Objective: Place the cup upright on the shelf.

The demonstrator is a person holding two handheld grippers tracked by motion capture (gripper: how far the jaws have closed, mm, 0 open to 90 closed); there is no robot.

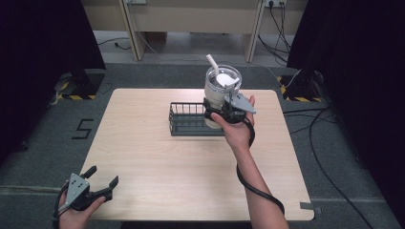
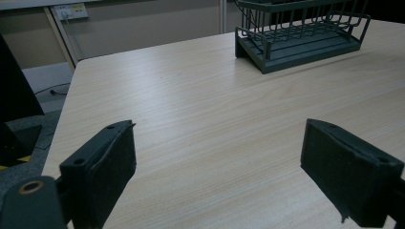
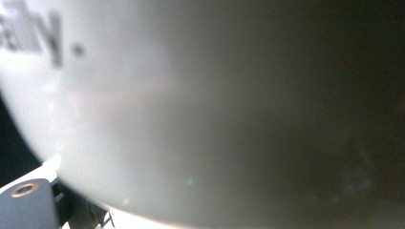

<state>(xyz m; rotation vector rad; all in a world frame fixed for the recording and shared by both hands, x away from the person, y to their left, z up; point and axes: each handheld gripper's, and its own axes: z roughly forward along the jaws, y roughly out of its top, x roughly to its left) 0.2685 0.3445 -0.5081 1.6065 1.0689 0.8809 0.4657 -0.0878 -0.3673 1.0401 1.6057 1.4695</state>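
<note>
Your right claw [image 1: 218, 113] is closed around the lower body of the tumbler [image 1: 222, 88], a pale cup with a clear lid and a white straw [image 1: 212, 64] leaning out of the top. You hold it upright over the right end of the dark wire rack [image 1: 188, 119]; whether its base already touches the rack floor cannot be told from here. In the right gripper view the cup wall [image 3: 200, 109] sits hard against the camera, so the grip is deep and the jaws are hidden behind it.

To do this step well, keep the cup vertical and lower it straight down, so the base lands flat on the rack's bars just below your claw rather than on the rim. Watch the rack's front rail, which lies on your side of the claw. Release only when the cup bears its own weight.

Your left claw [image 1: 101, 183] rests wide open and empty at the near left corner of the bench [image 1: 157, 167], well apart from the rack.
</note>
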